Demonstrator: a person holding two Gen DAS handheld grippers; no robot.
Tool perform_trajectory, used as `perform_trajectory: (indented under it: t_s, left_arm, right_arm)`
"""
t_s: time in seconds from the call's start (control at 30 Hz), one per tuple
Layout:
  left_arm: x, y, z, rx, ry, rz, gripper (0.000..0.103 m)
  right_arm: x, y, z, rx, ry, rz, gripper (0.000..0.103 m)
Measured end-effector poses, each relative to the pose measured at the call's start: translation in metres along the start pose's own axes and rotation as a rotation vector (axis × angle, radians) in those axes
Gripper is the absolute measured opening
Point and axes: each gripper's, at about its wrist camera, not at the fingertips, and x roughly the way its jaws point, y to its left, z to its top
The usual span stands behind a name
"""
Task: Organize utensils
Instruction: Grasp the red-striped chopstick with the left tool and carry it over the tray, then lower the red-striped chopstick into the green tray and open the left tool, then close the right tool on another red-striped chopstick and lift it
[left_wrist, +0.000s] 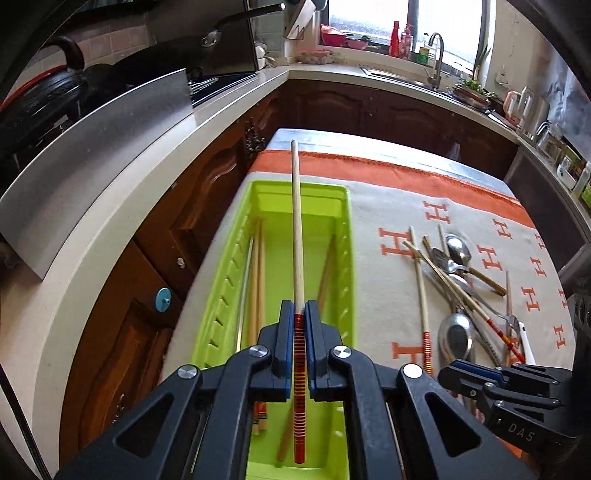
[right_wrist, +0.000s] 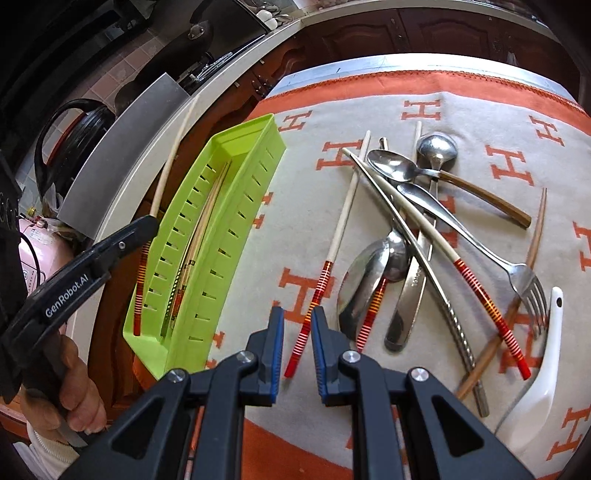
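table under grey-orange H-print cloth (right_wrist: 480, 110), green tray (right_wrist: 236, 221) at left edge, jumbled cutlery pile (right_wrist: 424, 229) beside it

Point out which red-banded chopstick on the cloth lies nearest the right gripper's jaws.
The leftmost chopstick, lying alone beside the green tray. Its red-striped end sits between the right gripper jaws, ungripped; the other two cross the spoon pile.

Bright daylight from the window (left_wrist: 369, 22), strong fisheye bending with dark corners, perhaps slight motion blur near the edges.
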Motion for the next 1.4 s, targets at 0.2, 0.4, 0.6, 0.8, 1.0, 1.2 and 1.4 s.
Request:
perform_trajectory:
  t_s: [0.2, 0.4, 0.6, 0.8, 1.0, 1.2, 1.4]
  left_arm:
    - [0.033, 0.027, -0.007, -0.019, 0.066, 0.006, 0.004]
    - [0.046, 0.03, -0.013, 0.004, 0.073, -0.025, 0.006]
    - [0.04, 0.038, -0.015, -0.03, 0.057, -0.061, 0.02]
    - [0.033, 0.043, -0.017, -0.047, 0.039, -0.094, 0.021]
    - [0.035, 0.048, -0.02, -0.067, 0.042, -0.106, 0.021]
    - [0.036, 0.052, -0.02, -0.08, 0.044, -0.103, 0.021]
    - [0.034, 0.054, -0.02, -0.086, 0.045, -0.091, 0.021]
  right_arm:
    - [0.018, 0.007, 0.002, 0.022, 0.027, -0.085, 0.015]
    - [0.028, 0.021, 0.005, -0.011, 0.014, -0.192, 0.015]
    - [0.037, 0.034, 0.007, -0.063, -0.028, -0.307, 0.015]
    - [0.049, 0.047, 0.009, -0.141, -0.081, -0.399, 0.015]
    - [0.053, 0.048, 0.016, -0.157, -0.101, -0.37, 0.006]
    - [0.056, 0.052, 0.023, -0.131, -0.099, -0.259, 0.005]
    - [0.036, 0.049, 0.028, -0.038, -0.136, -0.211, 0.005]
